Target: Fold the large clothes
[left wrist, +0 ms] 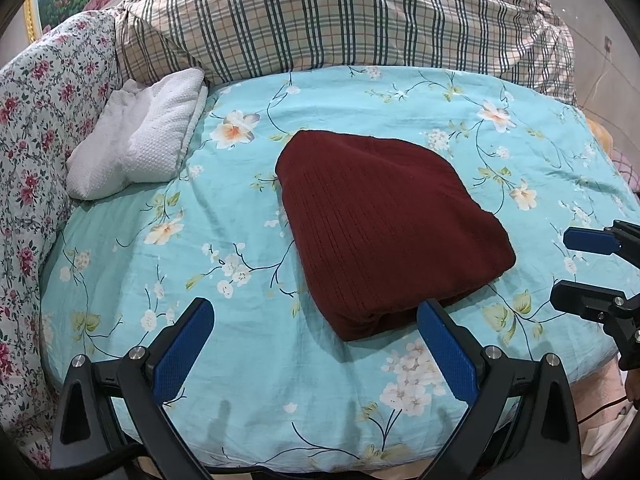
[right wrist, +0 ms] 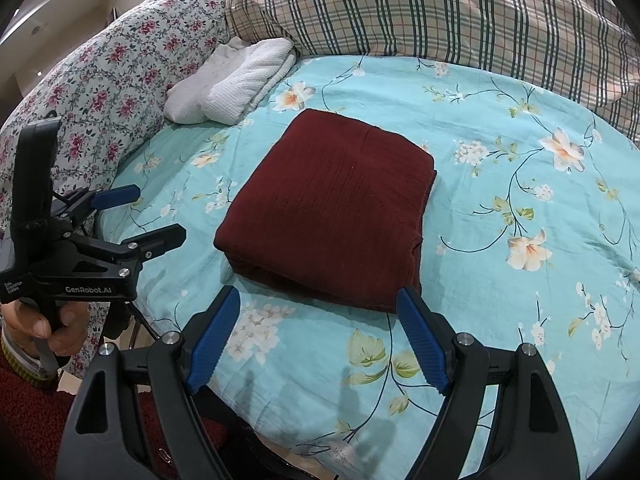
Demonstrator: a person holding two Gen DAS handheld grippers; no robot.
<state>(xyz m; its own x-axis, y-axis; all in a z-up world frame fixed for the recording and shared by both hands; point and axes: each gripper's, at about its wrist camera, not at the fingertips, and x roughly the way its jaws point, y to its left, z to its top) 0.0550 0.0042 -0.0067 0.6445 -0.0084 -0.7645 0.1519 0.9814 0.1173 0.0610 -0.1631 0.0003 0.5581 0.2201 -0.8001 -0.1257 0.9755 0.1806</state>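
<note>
Sweater (right wrist: pixel 332 212), dark red and folded into a thick rectangle, is being displayed mid-bed on the blue floral sheet (right wrist: pixel 500 184), its long axis running away toward the plaid quilt (right wrist: pixel 440 8). Left gripper (left wrist: pixel 316 344) and right gripper (right wrist: pixel 320 336) are being held wide-jawed, empty, just short of its near edge.

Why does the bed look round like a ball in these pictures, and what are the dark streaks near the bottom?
Both wrist views use fisheye lenses, so the blue floral sheet bulges and black corners frame each picture. In the left wrist view, the streaks are soft shadows of the left gripper; likewise under the right gripper in the right wrist view. The folded maroon garment stays sharp, without glare.
</note>
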